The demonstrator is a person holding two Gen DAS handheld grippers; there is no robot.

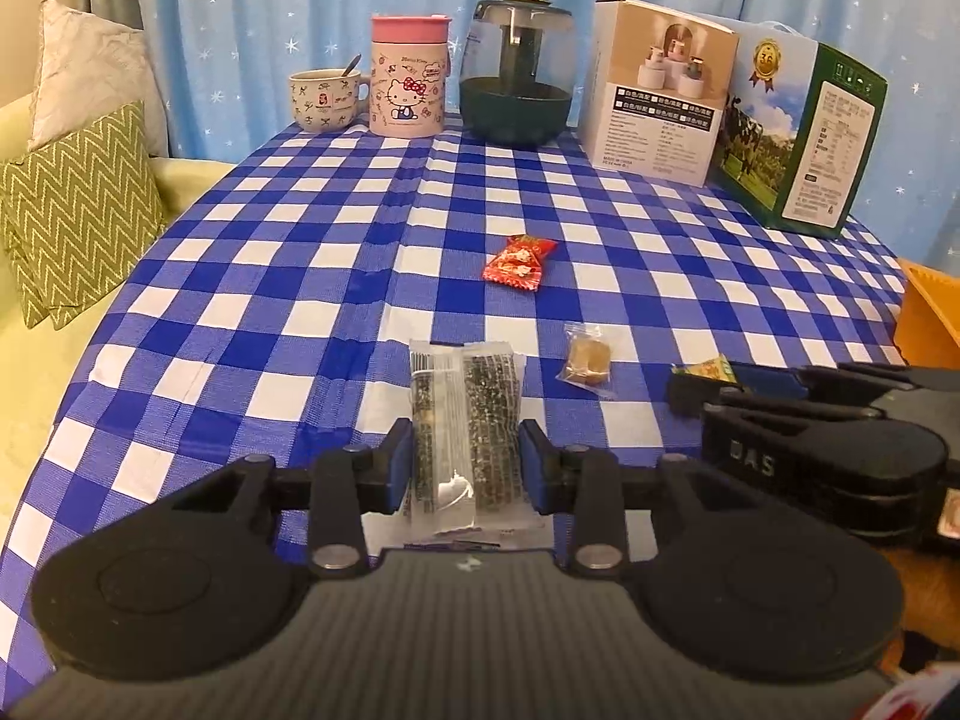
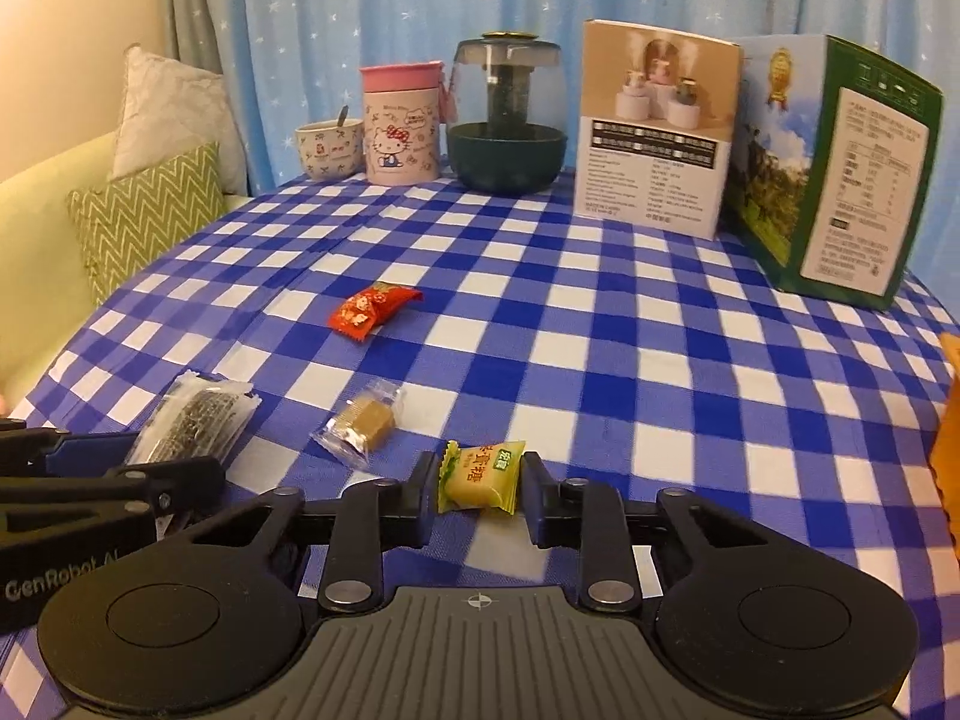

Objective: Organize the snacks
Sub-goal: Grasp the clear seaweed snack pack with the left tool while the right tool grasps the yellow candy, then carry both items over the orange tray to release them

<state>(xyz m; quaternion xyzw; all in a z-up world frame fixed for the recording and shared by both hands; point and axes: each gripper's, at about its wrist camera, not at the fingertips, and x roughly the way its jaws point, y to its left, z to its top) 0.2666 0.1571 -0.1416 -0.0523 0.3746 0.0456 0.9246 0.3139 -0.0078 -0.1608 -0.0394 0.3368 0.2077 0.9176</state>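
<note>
Two tongs gripping snacks: left tongs (image 1: 465, 462) pinching clear-wrapped dark seaweed bar (image 1: 462, 420); right tongs (image 2: 480, 495) clamping yellow-green wrapped candy (image 2: 480, 476) on blue-white checked counter (image 2: 600, 360).

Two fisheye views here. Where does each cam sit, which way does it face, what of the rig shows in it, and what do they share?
Left wrist: on the left gripper, facing forward and down over the checked table; its pads clamp the seaweed snack pack; the right gripper intrudes at right.
Right wrist: on the right gripper, same heading; the yellow-green candy sits between its fingers; the left gripper intrudes at left.
Shared: red candy, clear-wrapped brown candy, Hello Kitty cup, both boxes.
</note>
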